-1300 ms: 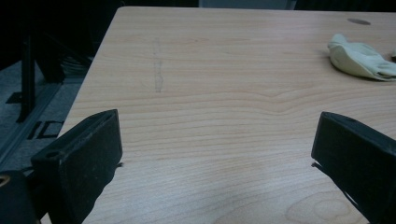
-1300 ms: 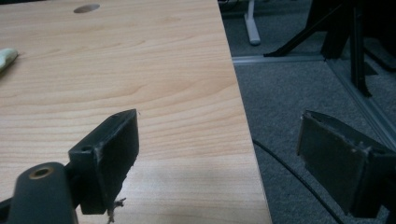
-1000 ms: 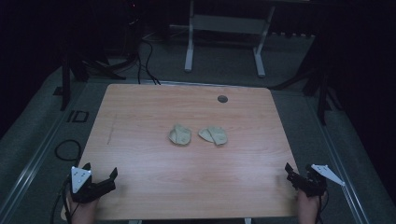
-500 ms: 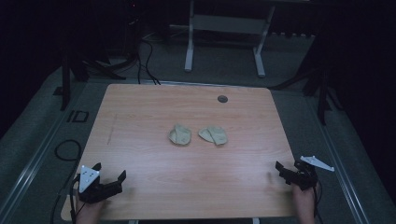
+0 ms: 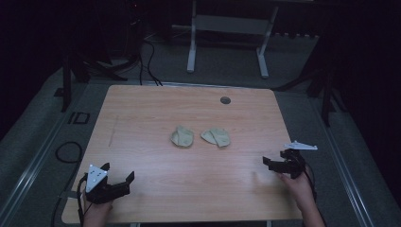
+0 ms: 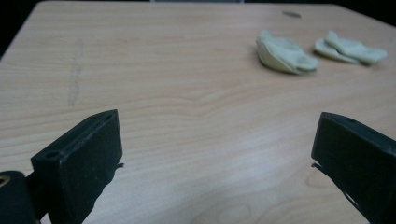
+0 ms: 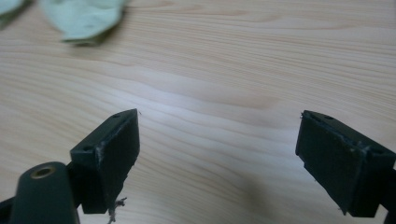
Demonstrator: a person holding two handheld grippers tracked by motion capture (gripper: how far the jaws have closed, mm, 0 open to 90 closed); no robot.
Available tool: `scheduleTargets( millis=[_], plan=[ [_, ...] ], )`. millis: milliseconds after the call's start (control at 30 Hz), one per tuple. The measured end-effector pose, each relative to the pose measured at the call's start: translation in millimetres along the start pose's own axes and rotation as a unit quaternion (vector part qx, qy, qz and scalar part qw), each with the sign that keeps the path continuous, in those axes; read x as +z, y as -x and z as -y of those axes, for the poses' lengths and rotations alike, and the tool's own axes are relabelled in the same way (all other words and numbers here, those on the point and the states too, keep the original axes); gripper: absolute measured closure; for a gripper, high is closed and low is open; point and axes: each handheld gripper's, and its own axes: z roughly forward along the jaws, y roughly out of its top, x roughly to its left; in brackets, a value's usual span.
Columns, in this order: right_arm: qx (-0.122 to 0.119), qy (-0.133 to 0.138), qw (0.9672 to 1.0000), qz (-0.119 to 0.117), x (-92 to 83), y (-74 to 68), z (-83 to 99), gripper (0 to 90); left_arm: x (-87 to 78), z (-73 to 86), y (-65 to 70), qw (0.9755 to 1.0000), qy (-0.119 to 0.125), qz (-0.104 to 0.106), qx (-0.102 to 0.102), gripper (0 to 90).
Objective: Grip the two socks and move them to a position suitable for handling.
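Note:
Two pale beige folded cloth pieces lie side by side at the middle of the wooden table (image 5: 142, 118): the left cloth (image 5: 182, 136) (image 6: 285, 53) and the right cloth (image 5: 216, 136) (image 6: 352, 47) (image 7: 84, 18). My left gripper (image 5: 118, 174) (image 6: 215, 158) hovers over the table's front left corner, jaws wide open with nothing between them. Near the front right edge my right gripper (image 5: 274, 162) (image 7: 217, 154) is open too, empty, pointing toward the cloths.
A small dark round grommet (image 5: 225, 100) is set in the table near its far edge. Beyond the table stand white frame legs (image 5: 191, 47) and dark stands; cables (image 5: 66, 151) lie on the grey floor at the left.
Both grippers have moved inward over the table from its front corners. The left went right and forward; the right went left toward the cloths. The cloths have not moved.

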Motion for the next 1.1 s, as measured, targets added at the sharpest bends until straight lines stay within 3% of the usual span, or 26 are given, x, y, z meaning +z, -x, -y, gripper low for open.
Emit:
scheduleTargets(
  millis=[200,400,533,767,1100],
  plan=[
    [-0.029,-0.009,0.9993,-0.022,15.1,-24.2,-26.2,18.3,1.2,2.6,-5.3,0.9996,-0.016,0.008,-0.022,1.9],
    [-0.07,-0.02,0.9969,-0.032,36.6,-54.0,-56.1,21.9,-0.7,6.7,-8.0,0.9995,-0.026,0.005,-0.017,2.0],
    [-0.081,-0.028,0.9955,-0.042,57.5,-74.0,-73.9,22.5,-2.4,5.5,-8.4,0.9995,-0.018,0.007,-0.024,2.0],
    [-0.09,-0.044,0.9938,-0.048,92.1,-104.9,-95.7,26.1,4.3,5.0,-6.3,0.9994,-0.026,0.015,-0.015,2.0],
    [-0.106,-0.083,0.9906,-0.023,134.4,-125.9,-115.2,29.0,4.2,6.2,-7.0,0.9993,-0.028,0.019,-0.014,2.0]
  ],
)
